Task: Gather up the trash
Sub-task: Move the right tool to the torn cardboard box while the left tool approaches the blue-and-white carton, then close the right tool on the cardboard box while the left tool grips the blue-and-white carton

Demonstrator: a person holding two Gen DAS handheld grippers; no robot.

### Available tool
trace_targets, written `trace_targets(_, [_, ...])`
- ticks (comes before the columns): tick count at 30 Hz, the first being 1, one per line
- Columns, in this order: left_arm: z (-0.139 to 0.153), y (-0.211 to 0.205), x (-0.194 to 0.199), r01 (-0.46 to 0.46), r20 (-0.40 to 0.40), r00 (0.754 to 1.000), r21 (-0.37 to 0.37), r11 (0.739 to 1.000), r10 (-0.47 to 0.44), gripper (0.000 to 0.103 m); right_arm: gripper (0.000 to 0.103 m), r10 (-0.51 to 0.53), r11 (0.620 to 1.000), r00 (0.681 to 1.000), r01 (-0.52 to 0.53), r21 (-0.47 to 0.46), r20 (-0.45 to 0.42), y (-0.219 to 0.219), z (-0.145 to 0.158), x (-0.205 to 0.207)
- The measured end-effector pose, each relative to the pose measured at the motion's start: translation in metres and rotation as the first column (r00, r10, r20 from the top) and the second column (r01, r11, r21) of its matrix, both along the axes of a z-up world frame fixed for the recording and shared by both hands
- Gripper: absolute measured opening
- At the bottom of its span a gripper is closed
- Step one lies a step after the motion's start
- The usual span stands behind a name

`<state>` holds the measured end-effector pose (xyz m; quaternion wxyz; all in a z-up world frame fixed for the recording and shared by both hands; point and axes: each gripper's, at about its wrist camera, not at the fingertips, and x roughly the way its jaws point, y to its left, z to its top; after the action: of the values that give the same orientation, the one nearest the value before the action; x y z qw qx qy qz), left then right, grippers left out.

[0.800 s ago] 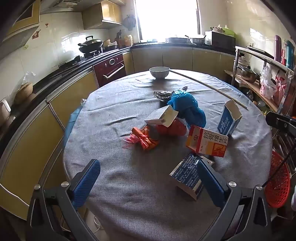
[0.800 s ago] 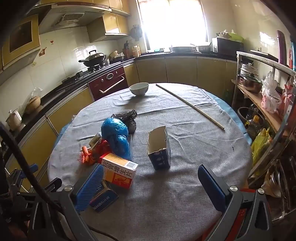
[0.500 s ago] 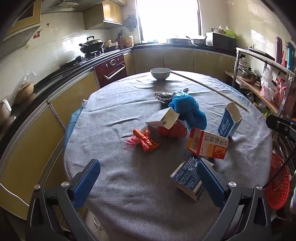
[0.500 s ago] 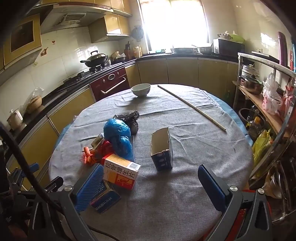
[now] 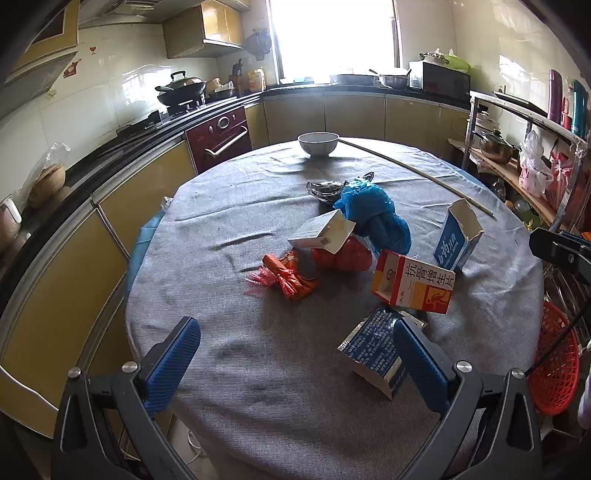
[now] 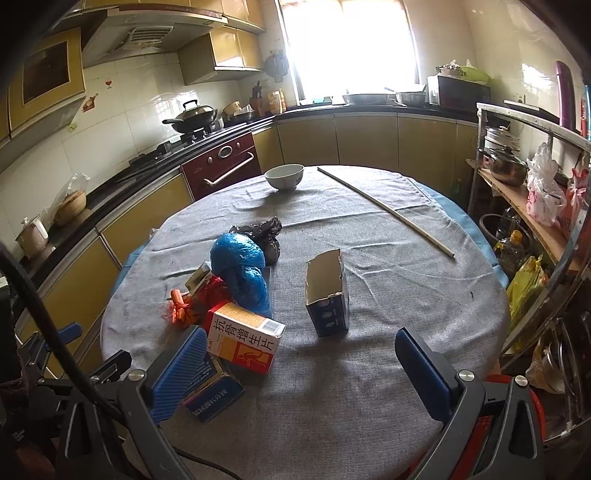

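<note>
Trash sits heaped mid-frame on the counter [image 5: 229,369]: boxes [image 5: 412,282], a blue bag [image 5: 373,210], red wrappers [image 5: 284,277]. The left gripper [image 5: 295,365] and right gripper [image 6: 295,373] hover at bottom with fingers spread, empty, likely choosing a first piece. A red basket [image 5: 554,362] waits lower right, probably the bin.

This is a home kitchen. A wok [image 6: 194,116] stands on the gas stove [image 6: 192,137], with an oven [image 6: 221,162] built in below and a range hood [image 6: 147,35] above. Yellow cabinets [image 6: 365,142] run along the tiled wall — a microwave [image 6: 458,92] is on the counter. A round surface [image 6: 388,295] with grey cloth carries a bowl [image 6: 284,176], and a shelf [image 6: 517,192] holds pots.
</note>
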<state>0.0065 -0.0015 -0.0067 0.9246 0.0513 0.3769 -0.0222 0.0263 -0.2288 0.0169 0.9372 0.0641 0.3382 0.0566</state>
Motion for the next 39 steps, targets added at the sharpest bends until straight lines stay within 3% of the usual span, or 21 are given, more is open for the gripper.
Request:
trace_targets(10, [-0.001, 0.001, 0.002, 0.004, 0.003, 1.0, -0.002, 1.0, -0.004, 0.103, 0.103, 0.0, 1.0, 1.0, 0.0, -0.009, -0.005, 0.001, -0.002, 0.002])
trace_targets(17, [-0.006, 0.002, 0.006, 0.006, -0.043, 0.999, -0.005, 1.0, -0.006, 0.103, 0.103, -0.007, 1.0, 1.0, 0.007, -0.027, -0.014, 0.001, -0.005, 0.006])
trace_targets(29, [-0.044, 0.0, 0.03, 0.055, -0.17, 0.982, -0.174, 0.983, -0.085, 0.103, 0.101, -0.046, 0.999, 0.991, 0.044, -0.019, -0.122, -0.005, -0.034, 0.07])
trace_targets(35, [-0.058, -0.008, 0.04, 0.112, -0.243, 0.956, -0.21, 0.971, -0.163, 0.103, 0.086, -0.062, 0.998, 0.98, 0.063, -0.004, -0.189, -0.007, -0.06, 0.109])
trace_targets(39, [-0.069, -0.015, 0.049, 0.13, -0.278, 0.943, -0.204, 0.97, -0.185, 0.103, 0.056, -0.063, 0.997, 0.969, 0.07, 0.019, -0.239, -0.014, -0.075, 0.124])
